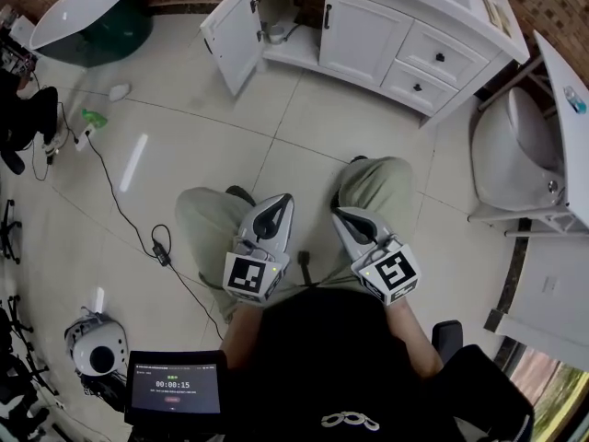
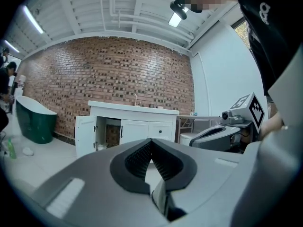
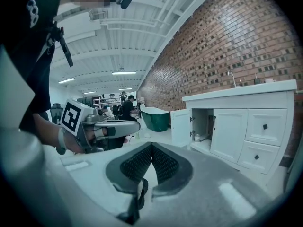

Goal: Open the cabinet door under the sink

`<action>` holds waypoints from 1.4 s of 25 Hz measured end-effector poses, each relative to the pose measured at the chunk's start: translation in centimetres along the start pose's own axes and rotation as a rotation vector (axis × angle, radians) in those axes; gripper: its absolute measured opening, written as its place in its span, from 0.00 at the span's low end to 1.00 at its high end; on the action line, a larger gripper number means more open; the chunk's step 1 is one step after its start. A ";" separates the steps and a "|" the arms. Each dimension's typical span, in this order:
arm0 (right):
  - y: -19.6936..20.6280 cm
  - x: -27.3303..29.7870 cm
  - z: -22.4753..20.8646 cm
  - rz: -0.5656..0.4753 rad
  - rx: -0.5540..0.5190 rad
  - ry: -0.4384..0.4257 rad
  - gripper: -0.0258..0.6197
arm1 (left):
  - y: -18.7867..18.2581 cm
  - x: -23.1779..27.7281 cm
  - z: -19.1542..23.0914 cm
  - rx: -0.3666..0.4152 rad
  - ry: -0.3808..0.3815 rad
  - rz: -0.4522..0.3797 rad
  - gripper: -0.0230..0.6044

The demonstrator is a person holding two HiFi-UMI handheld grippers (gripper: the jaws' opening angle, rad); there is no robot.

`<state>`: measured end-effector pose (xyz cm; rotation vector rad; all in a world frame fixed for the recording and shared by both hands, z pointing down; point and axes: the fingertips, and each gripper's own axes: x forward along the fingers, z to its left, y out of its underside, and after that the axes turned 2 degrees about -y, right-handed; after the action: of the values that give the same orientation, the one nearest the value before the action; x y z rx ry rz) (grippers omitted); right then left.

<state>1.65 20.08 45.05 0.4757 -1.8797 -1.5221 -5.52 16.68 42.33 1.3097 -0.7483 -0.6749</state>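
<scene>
White cabinet door (image 1: 230, 33) swung wide open (left side), upright.

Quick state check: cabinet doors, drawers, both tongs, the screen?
left cabinet door: swung open
right cabinet door: closed
drawers: both closed
left tongs: shut, empty
right tongs: shut, empty
screen: on, showing a timer

Side by side above the lap, left hand-held gripper (image 1: 283, 201) and right hand-held gripper (image 1: 339, 214), jaws together, empty.
</scene>
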 end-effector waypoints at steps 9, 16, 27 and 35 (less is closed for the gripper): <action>0.0 -0.3 -0.4 0.000 -0.030 0.013 0.03 | 0.6 0.1 -0.6 0.012 0.015 0.024 0.06; -0.3 -0.3 0.0 0.001 -0.044 0.005 0.03 | 1.7 -0.3 -0.7 0.008 0.020 0.037 0.06; -0.4 -0.2 0.5 0.003 -0.056 -0.002 0.03 | 2.0 -0.6 -0.9 0.013 0.026 0.071 0.06; -0.4 -0.2 0.7 0.003 -0.057 -0.004 0.03 | 2.5 -0.7 -0.8 0.011 0.028 0.075 0.06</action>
<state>1.28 20.61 44.54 0.4437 -1.8341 -1.5711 -5.31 18.07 44.66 1.2920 -0.7749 -0.5921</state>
